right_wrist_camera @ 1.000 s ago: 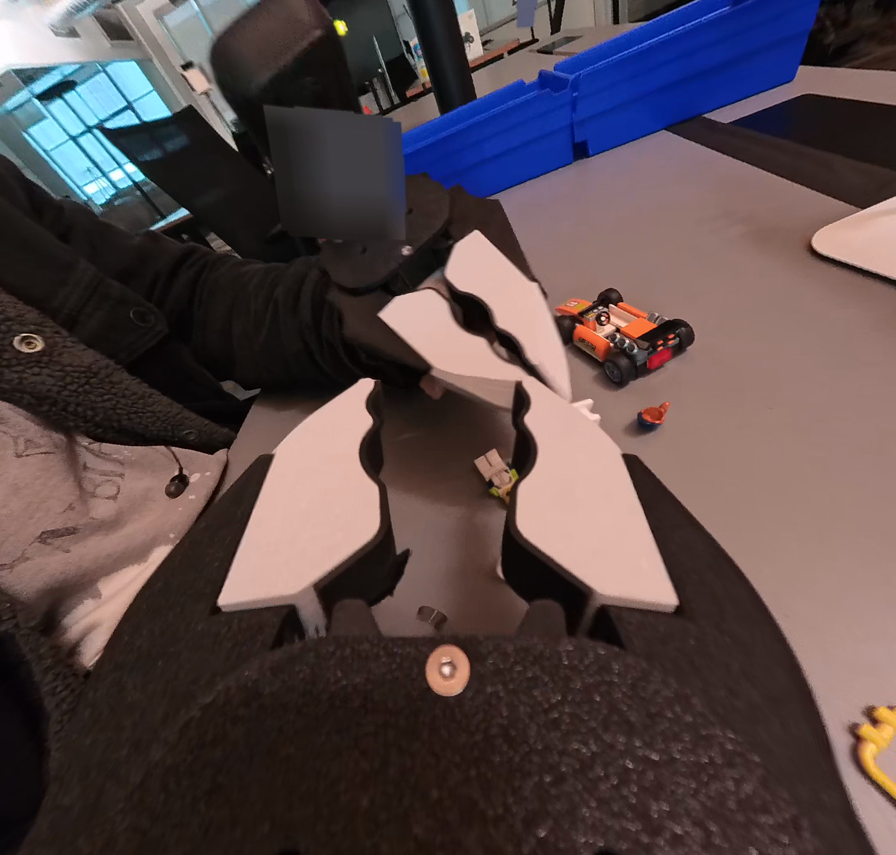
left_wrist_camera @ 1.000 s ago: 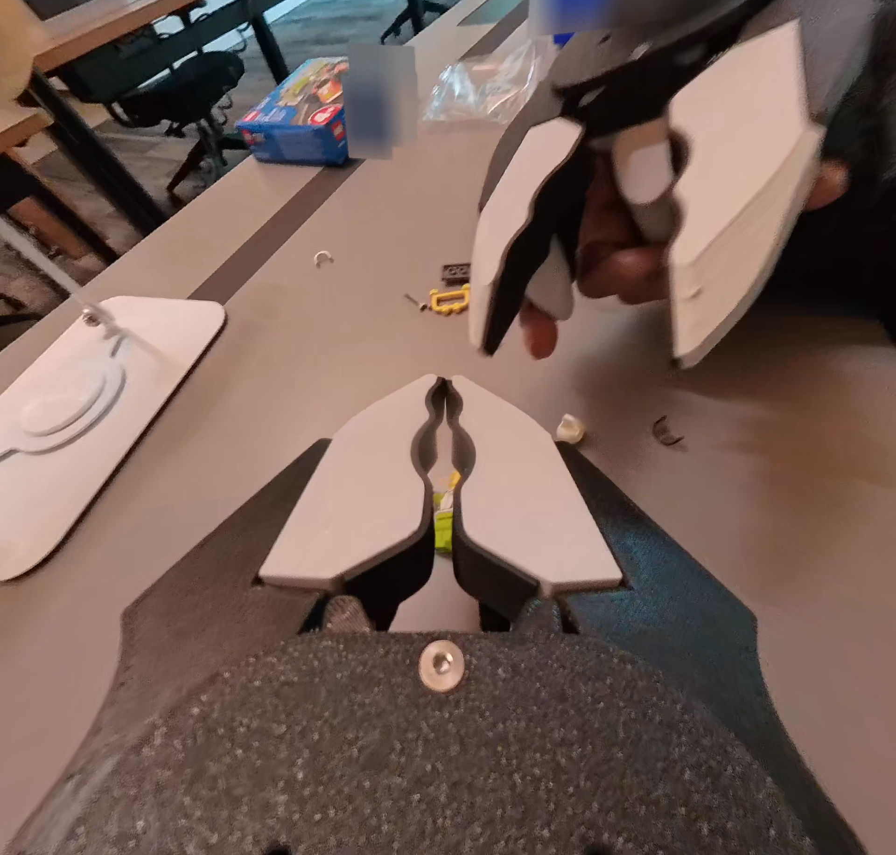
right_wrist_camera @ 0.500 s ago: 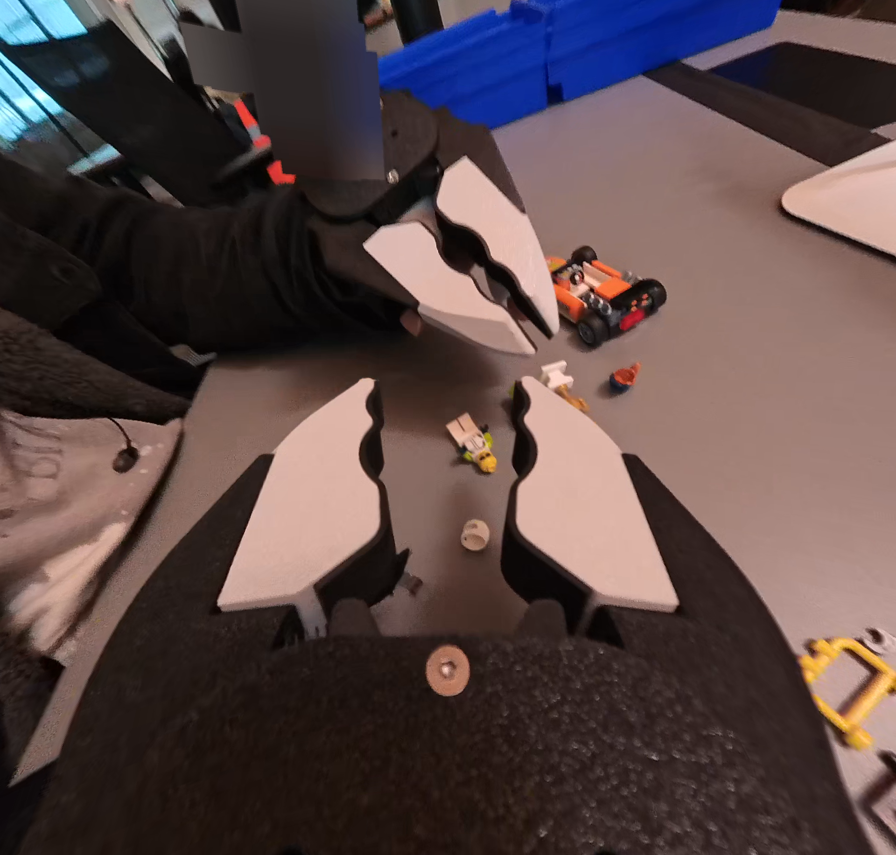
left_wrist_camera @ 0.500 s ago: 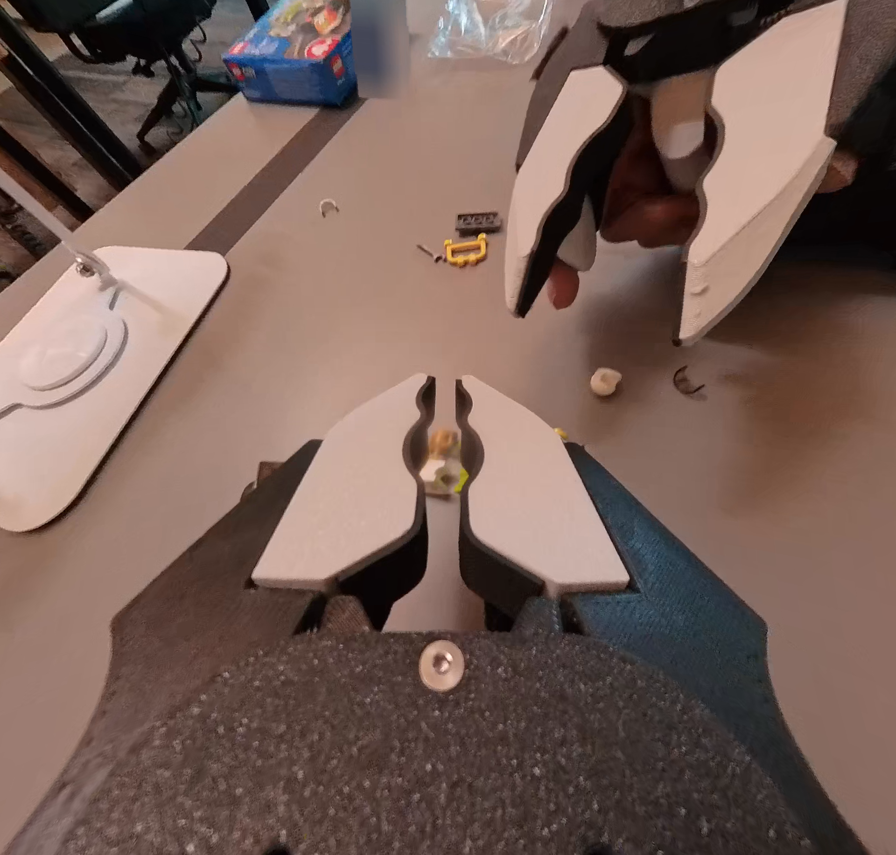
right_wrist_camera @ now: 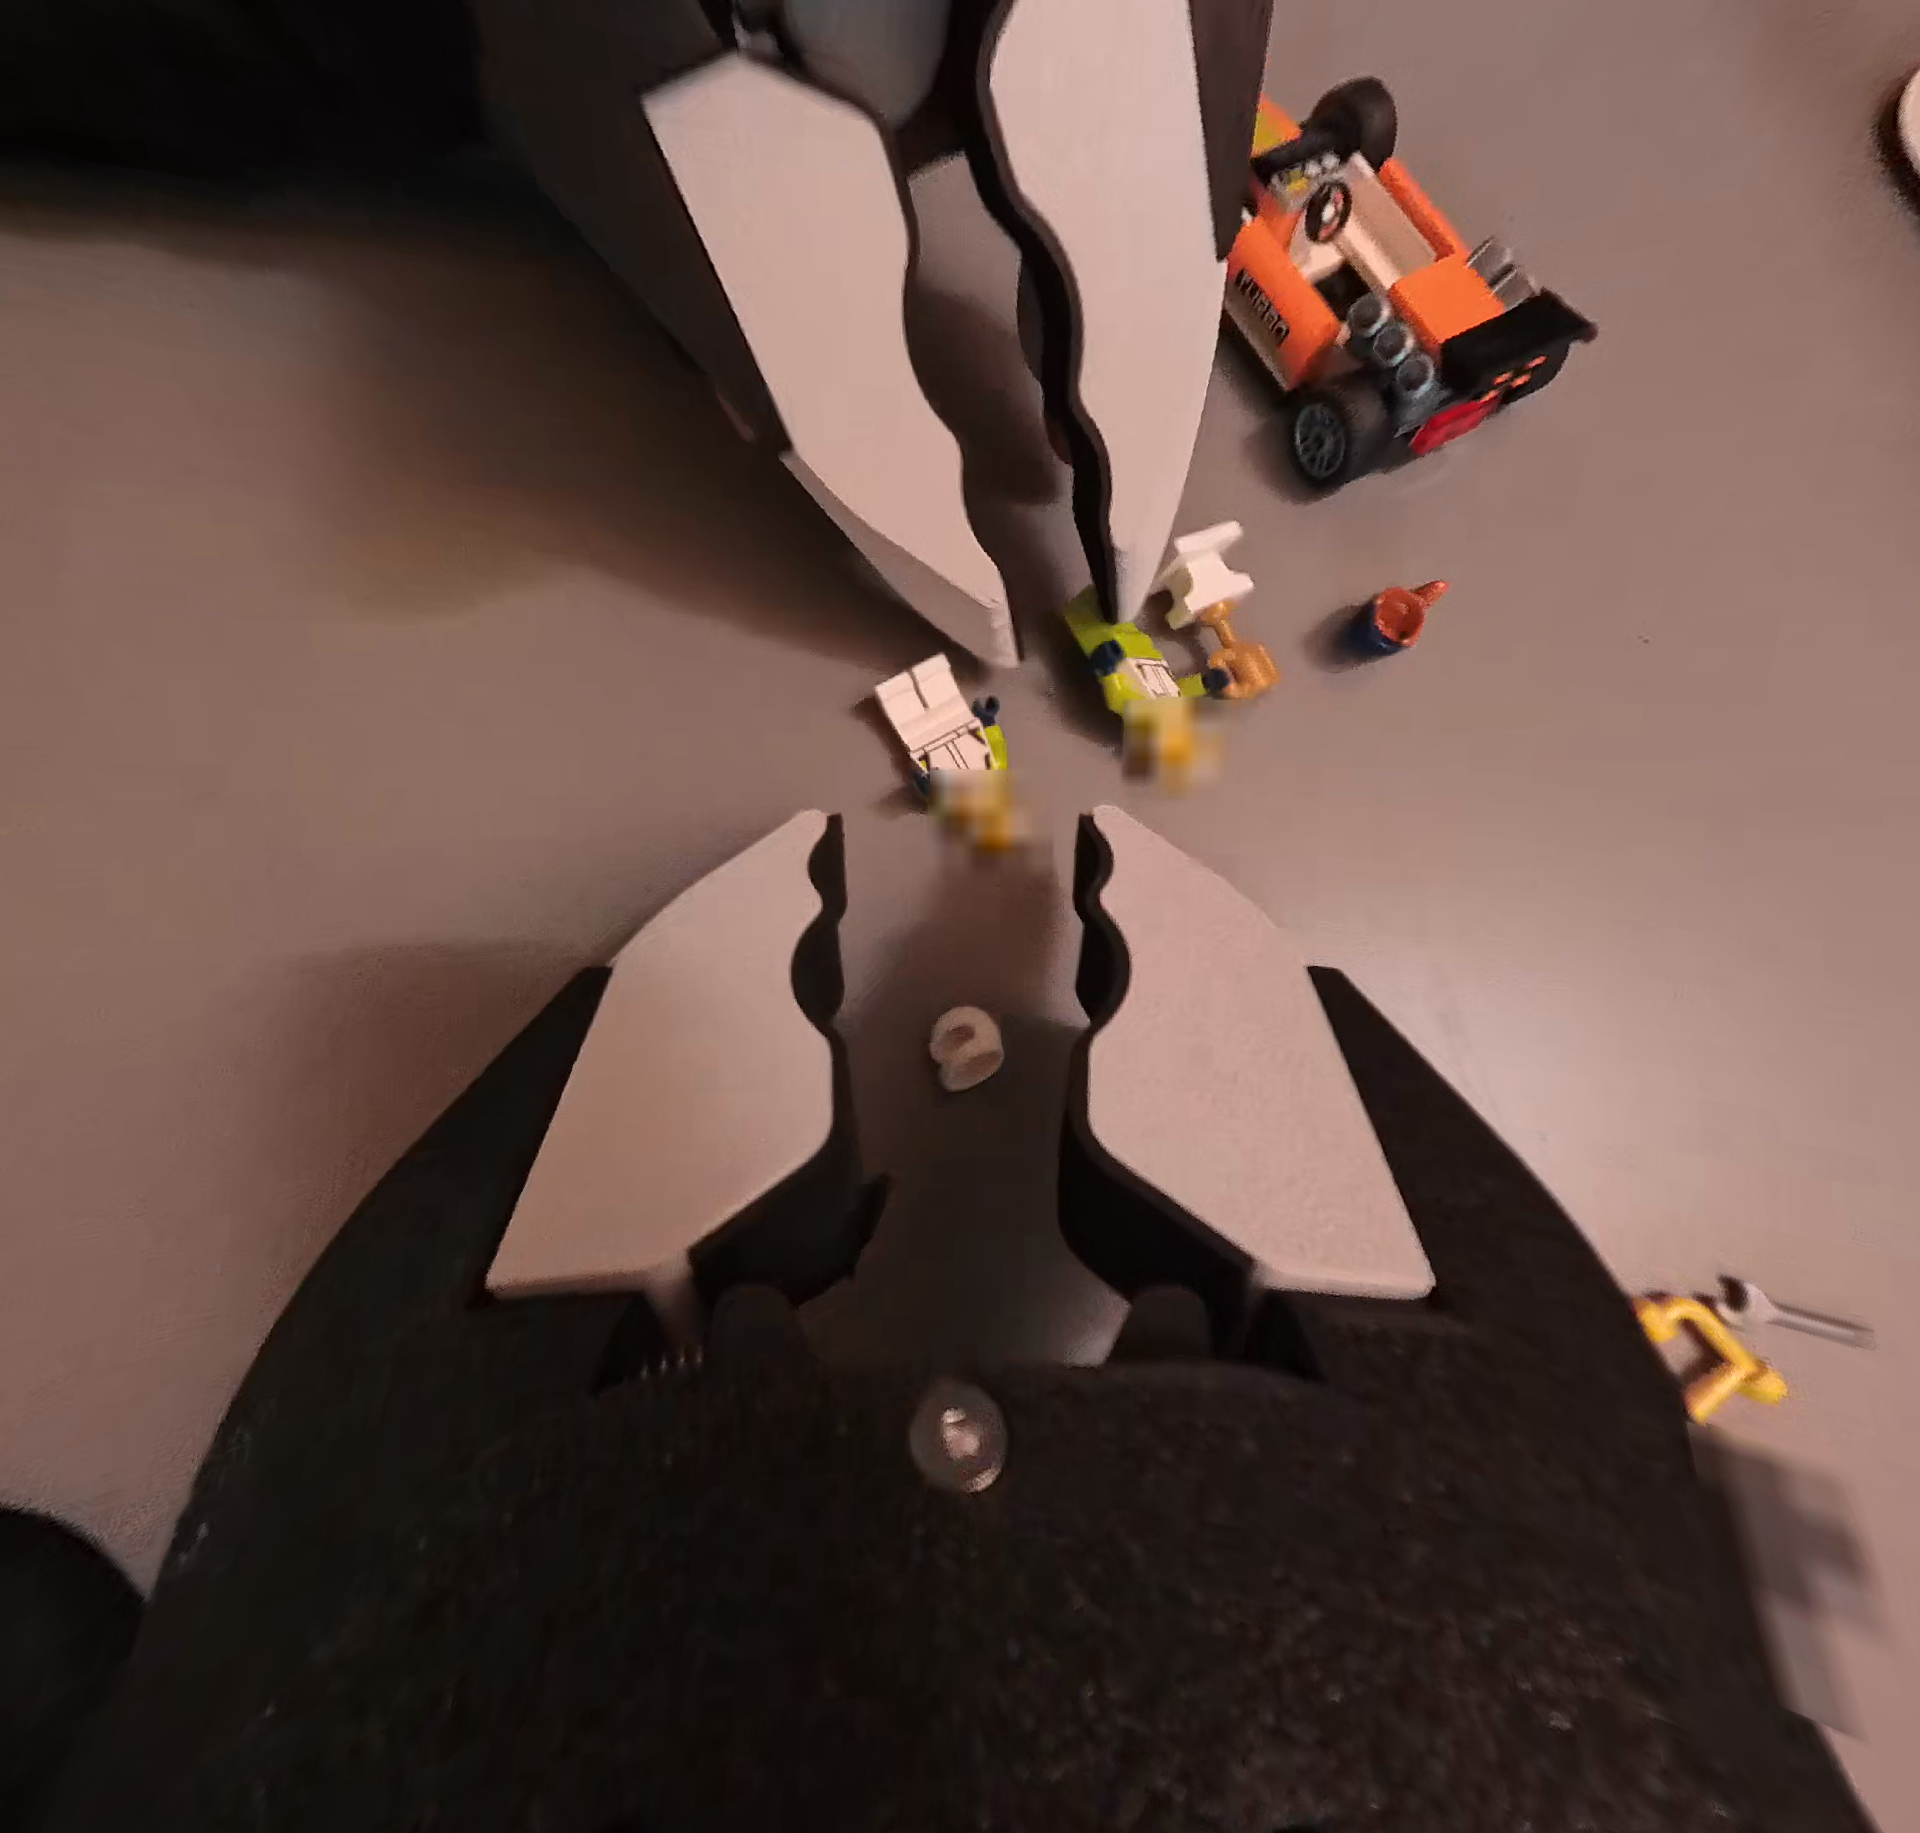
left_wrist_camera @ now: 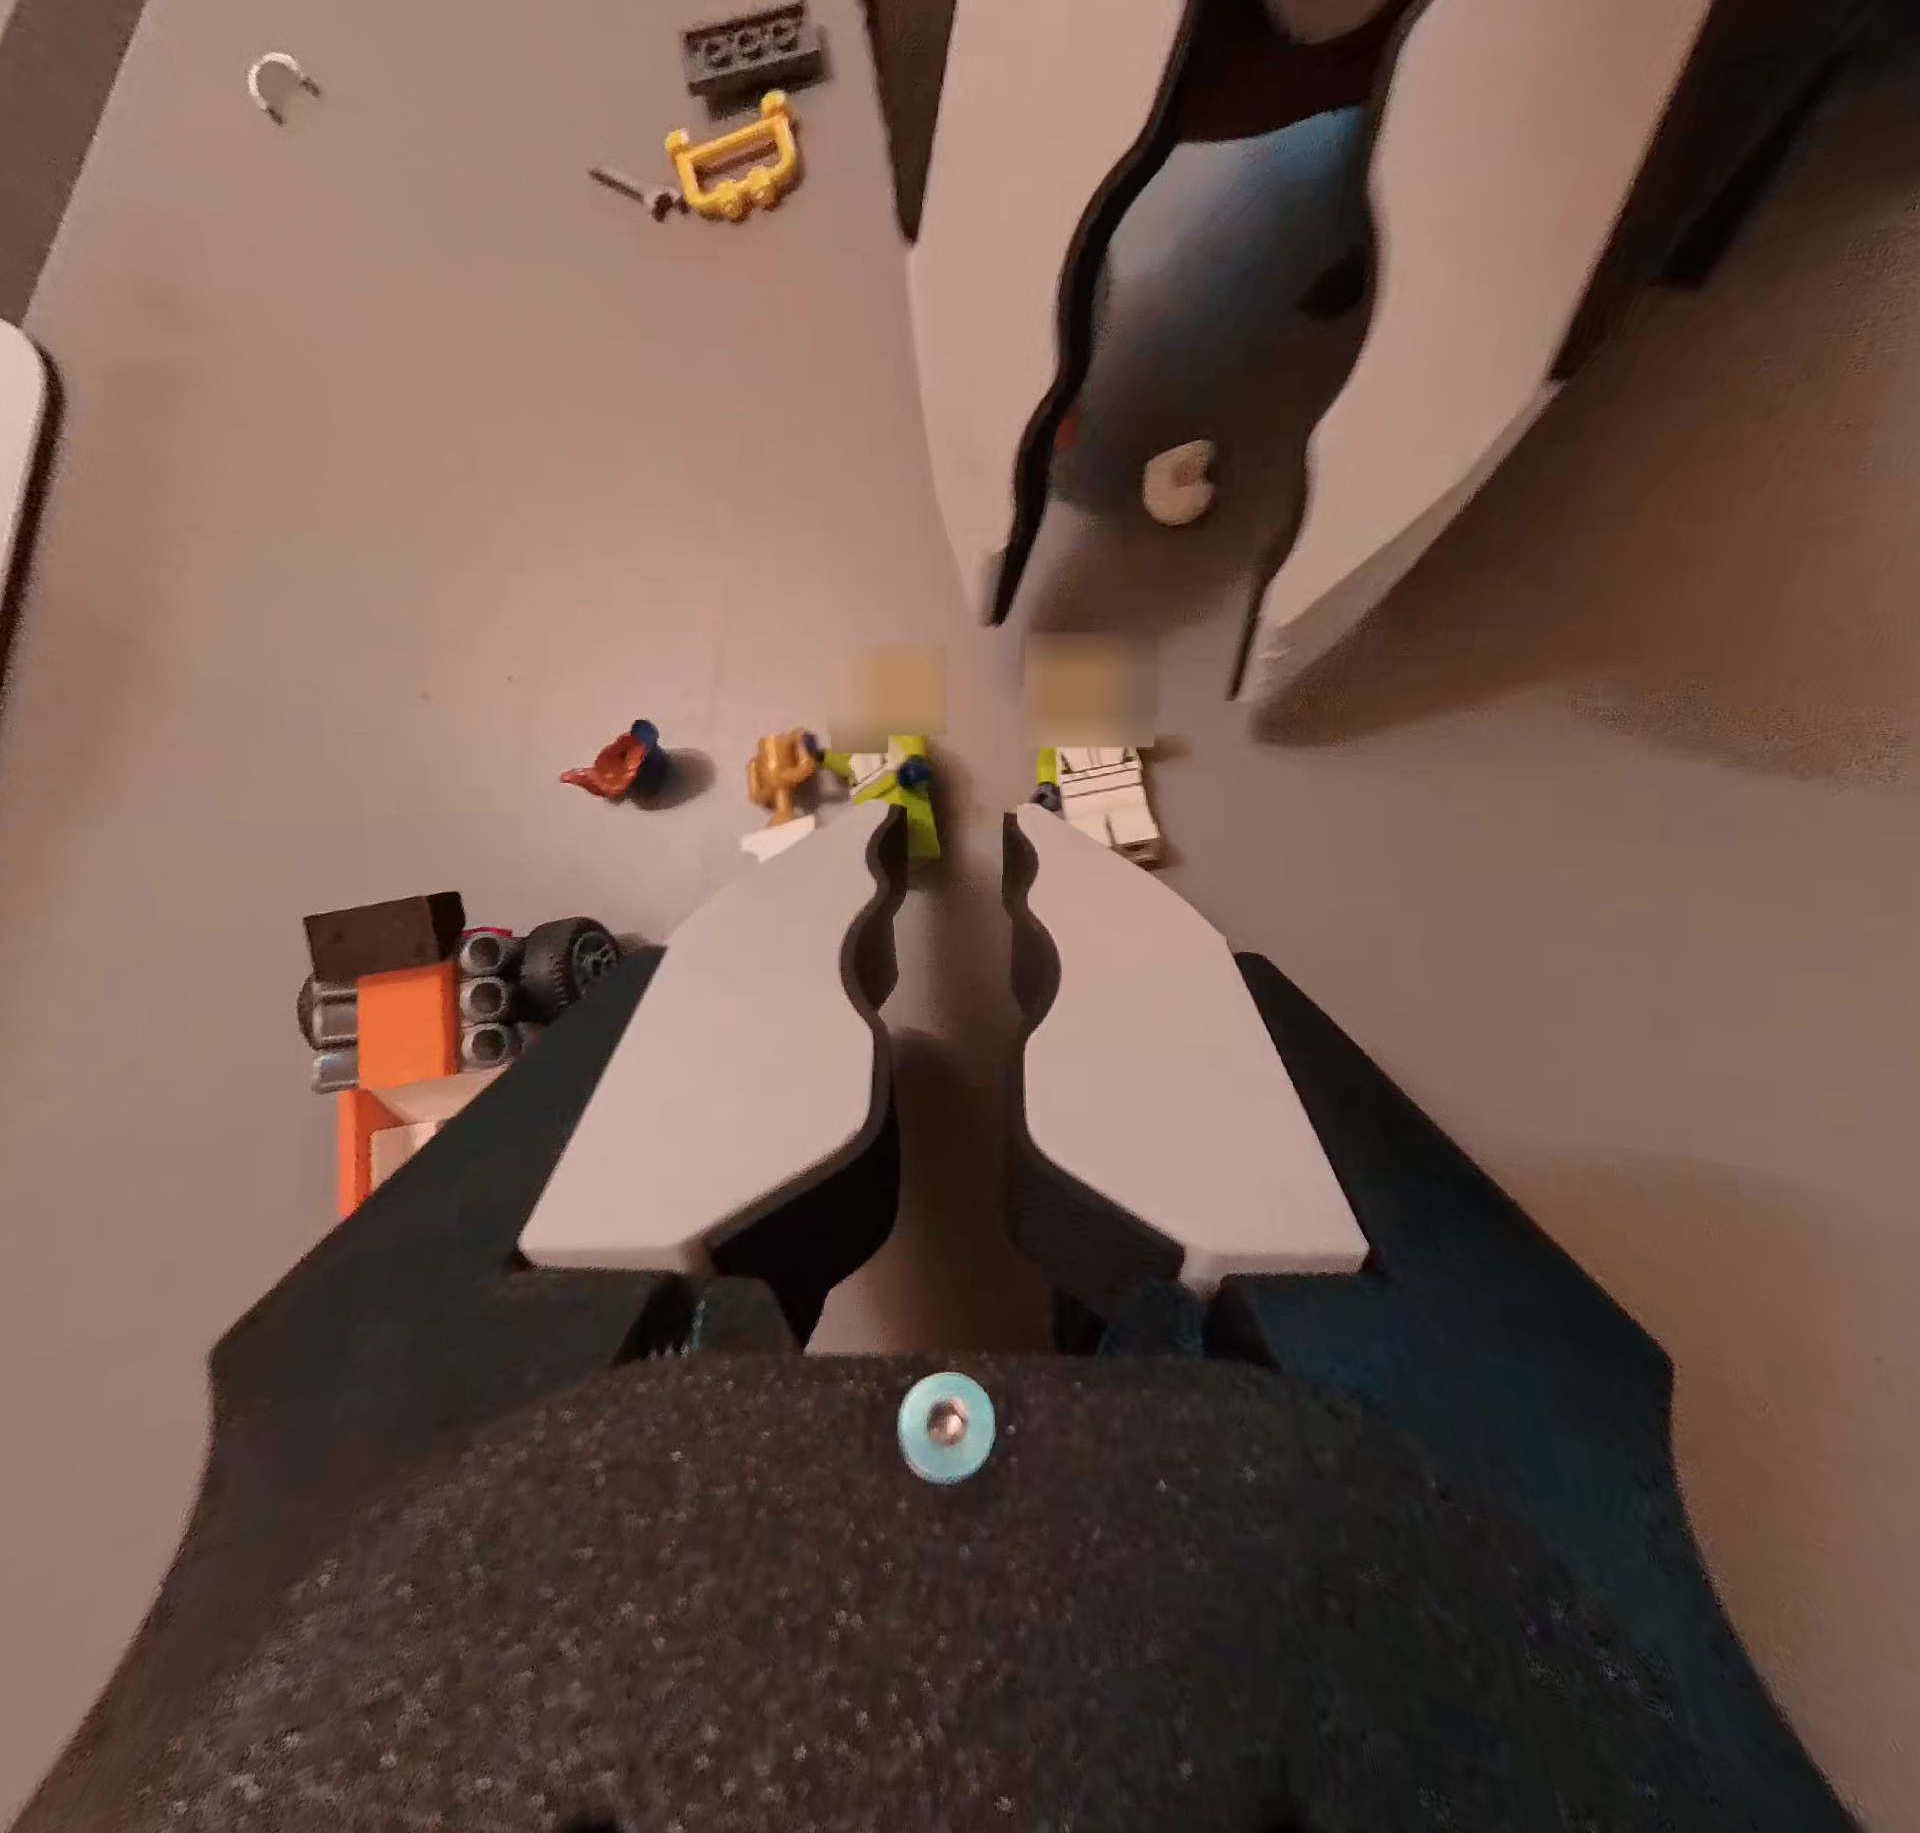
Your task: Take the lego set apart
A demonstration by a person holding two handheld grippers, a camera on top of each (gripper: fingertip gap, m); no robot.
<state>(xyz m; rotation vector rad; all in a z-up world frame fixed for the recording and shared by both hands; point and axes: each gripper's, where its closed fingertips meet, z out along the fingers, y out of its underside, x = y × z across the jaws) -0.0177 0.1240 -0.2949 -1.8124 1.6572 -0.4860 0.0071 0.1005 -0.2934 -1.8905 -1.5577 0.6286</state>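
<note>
Two minifigures lie side by side on the grey table: a lime one and one with white legs. My left gripper is partly open and empty, with its tips just above them. It comes in from the top of the right wrist view. My right gripper is open and empty, facing the figures from the other side, and shows in the left wrist view. A small white round piece lies on the table between its fingers. The orange kart stands beside my left gripper.
A gold trophy on a white piece and a red-brown cap piece lie next to the lime figure. Farther off lie a yellow frame, a dark plate, a small grey tool and a white clip. Spacing between my two grippers at the tips: around 4 centimetres. The left tips stand about 8 centimetres off the orange kart. My left wrist view looks at it from another angle.
My left gripper has opened and let go of the white-legged minifigure, which now lies on the table. Both grippers have tipped down and come close over the table, facing each other.
</note>
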